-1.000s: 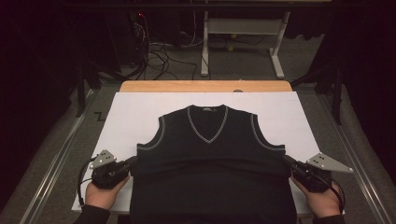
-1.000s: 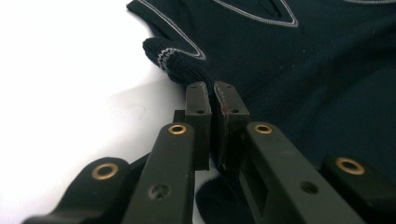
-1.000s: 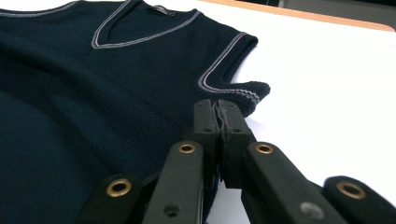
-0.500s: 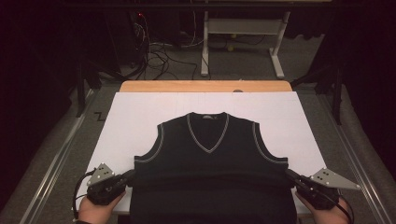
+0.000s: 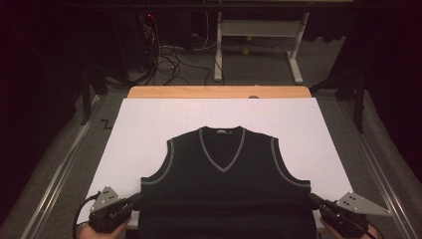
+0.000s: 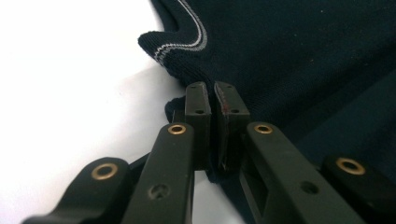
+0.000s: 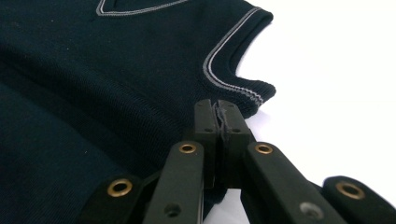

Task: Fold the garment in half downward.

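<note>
A dark sleeveless V-neck vest (image 5: 225, 181) with pale striped trim lay flat in the lower centre of the high view, its hem reaching the bottom edge of the frame. It rested on a white sheet (image 5: 149, 129) covering the table; a strip of bare wooden tabletop (image 5: 219, 92) showed along the sheet's far edge. The left gripper (image 5: 133, 200), at the lower left of the frame, had its jaws closed on the vest's side edge just below the armhole; the left gripper view showed knit fabric pinched between the pads. The right gripper (image 5: 312, 199), at the lower right, was likewise clamped on the opposite side edge, cloth visible between its pads in the right gripper view. Beyond the table the room was dark: grey carpet (image 5: 259, 64), loose cables (image 5: 166, 59) at upper left, and a white table frame (image 5: 259, 35) at upper centre.
</note>
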The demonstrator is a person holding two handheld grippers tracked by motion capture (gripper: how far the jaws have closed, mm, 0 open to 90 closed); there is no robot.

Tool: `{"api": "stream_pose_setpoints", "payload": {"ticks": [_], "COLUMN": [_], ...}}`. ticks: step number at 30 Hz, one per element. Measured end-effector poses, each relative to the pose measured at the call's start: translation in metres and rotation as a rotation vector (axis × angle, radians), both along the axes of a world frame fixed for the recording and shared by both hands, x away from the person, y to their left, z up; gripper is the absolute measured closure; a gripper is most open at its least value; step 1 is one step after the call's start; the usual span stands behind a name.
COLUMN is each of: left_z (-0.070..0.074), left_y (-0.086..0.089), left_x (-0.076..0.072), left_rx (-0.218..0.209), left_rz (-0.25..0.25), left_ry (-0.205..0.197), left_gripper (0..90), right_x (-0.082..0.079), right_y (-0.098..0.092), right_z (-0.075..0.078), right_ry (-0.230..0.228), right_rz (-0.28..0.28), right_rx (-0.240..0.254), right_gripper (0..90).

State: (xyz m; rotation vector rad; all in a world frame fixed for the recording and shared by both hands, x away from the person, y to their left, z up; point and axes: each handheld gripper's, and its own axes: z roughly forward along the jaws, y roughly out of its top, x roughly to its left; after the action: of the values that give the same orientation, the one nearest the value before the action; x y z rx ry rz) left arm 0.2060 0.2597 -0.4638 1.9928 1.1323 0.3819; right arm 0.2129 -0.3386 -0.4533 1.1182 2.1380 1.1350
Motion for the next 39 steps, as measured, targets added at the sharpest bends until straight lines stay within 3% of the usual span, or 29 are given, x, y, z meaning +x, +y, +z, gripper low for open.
{"api": "stream_pose_setpoints", "payload": {"ticks": [3, 5, 6, 7, 8, 9, 10, 11, 12, 14, 19, 21, 24, 27, 30, 33, 39], "left_z": [-0.001, -0.003, -0.003, -0.004, -0.005, -0.005, -0.005, -0.006, -0.006, -0.006, -0.005, -0.005, -0.004, -0.003, 0.001, 0.008, 0.014], "left_y": [-0.001, -0.002, -0.002, -0.003, -0.003, -0.003, -0.003, -0.002, -0.002, 0.000, -0.001, -0.002, -0.004, -0.006, -0.006, -0.006, -0.006], "left_x": [-0.003, -0.002, -0.001, 0.000, 0.001, 0.001, 0.001, 0.003, 0.003, 0.005, 0.011, 0.014, 0.019, 0.024, 0.029, 0.032, 0.046], "left_rx": [0.011, 0.024, 0.044, 0.048, 0.044, 0.039, 0.034, 0.013, 0.013, -0.020, -0.031, -0.043, -0.063, -0.077, -0.098, -0.096, -0.111], "left_rz": [-0.004, 0.007, 0.013, 0.014, 0.012, 0.014, 0.016, 0.014, 0.014, 0.024, 0.063, 0.065, 0.054, 0.055, 0.071, 0.093, 0.098], "left_ry": [0.001, 0.011, 0.014, 0.012, 0.009, 0.001, -0.010, -0.027, -0.027, -0.025, -0.052, -0.061, -0.068, -0.075, -0.079, -0.115, -0.114], "left_gripper": [80.0, 68.2, 68.2, 59.4, 53.1, 44.6, 44.6, 40.0, 37.1, 30.3, 14.7, 12.6, 10.8, 3.4, 0.0, 0.0, 0.0], "right_x": [-0.003, -0.004, -0.004, -0.004, -0.004, -0.003, -0.003, -0.001, 0.001, 0.003, 0.008, 0.014, 0.018, 0.024, 0.034, 0.046, 0.066], "right_y": [-0.002, -0.002, -0.002, -0.002, -0.002, -0.004, -0.004, -0.006, -0.007, -0.007, -0.005, -0.002, 0.000, 0.002, 0.006, 0.009, 0.014], "right_z": [-0.004, -0.005, -0.005, -0.005, -0.005, -0.005, -0.005, -0.007, -0.008, -0.009, -0.010, -0.010, -0.010, -0.009, -0.008, -0.008, -0.001], "right_ry": [0.016, 0.021, 0.021, 0.017, 0.008, -0.011, -0.011, -0.015, -0.018, -0.032, -0.057, -0.063, -0.070, -0.080, -0.078, -0.044, -0.056], "right_rz": [0.004, 0.006, 0.006, 0.003, -0.005, -0.028, -0.028, -0.050, -0.061, -0.080, -0.099, -0.113, -0.117, -0.128, -0.144, -0.153, -0.132], "right_rx": [0.003, 0.003, 0.003, 0.008, 0.014, 0.026, 0.026, 0.052, 0.065, 0.087, 0.104, 0.112, 0.120, 0.122, 0.125, 0.122, 0.091], "right_gripper": [87.1, 81.7, 81.7, 78.0, 74.1, 64.0, 64.0, 53.0, 48.6, 40.3, 27.9, 19.1, 17.3, 13.4, 0.2, 0.1, 0.2]}}
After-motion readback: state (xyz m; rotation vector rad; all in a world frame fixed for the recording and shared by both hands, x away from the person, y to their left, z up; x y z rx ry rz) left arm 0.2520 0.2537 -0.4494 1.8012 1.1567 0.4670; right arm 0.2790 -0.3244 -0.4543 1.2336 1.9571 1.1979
